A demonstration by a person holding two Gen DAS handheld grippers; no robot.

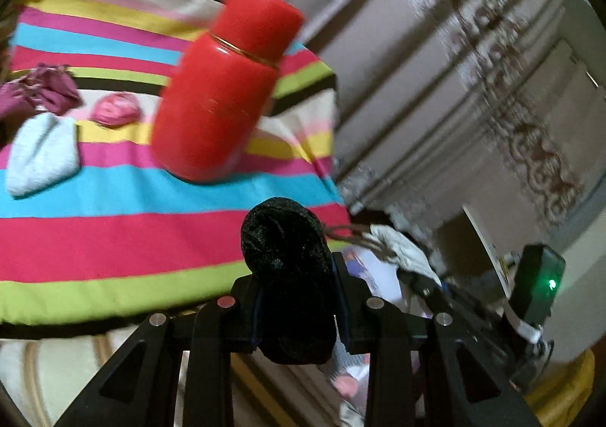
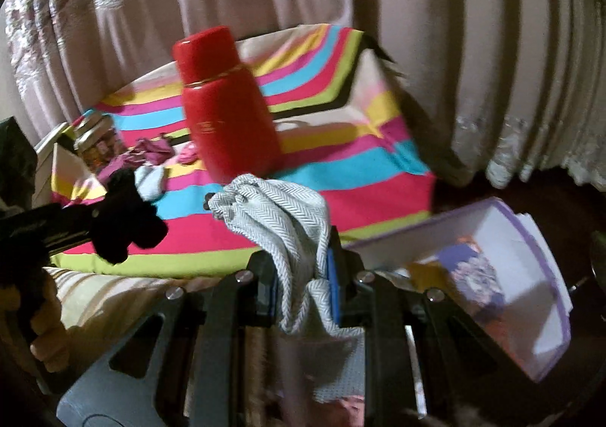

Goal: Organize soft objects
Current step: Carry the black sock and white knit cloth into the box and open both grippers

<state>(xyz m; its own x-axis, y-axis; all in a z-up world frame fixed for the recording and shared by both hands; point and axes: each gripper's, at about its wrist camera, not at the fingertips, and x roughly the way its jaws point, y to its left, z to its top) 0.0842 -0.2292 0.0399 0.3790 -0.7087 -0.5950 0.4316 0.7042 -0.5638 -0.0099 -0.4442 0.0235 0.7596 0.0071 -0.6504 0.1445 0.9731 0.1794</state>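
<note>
Black velvety sock (image 1: 288, 275) fills the left claw (image 1: 295, 298), clenched on it above the striped bed cover (image 1: 113, 230); a red flask (image 1: 223, 90) stands there, capped — contents hidden. Right view: the right claw (image 2: 303, 294) is clamped on a grey herringbone cloth (image 2: 280, 222); beside it, a white box (image 2: 530, 275) holds printed paper.

A striped cloth (image 1: 113, 237) covers the bed, with a red flask (image 1: 219, 94) upright near its middle. Beside the flask lie a pink bundle (image 1: 115, 111), a pale blue sock (image 1: 41, 154) and a crumpled maroon garment (image 1: 53, 92), grouped close together.
</note>
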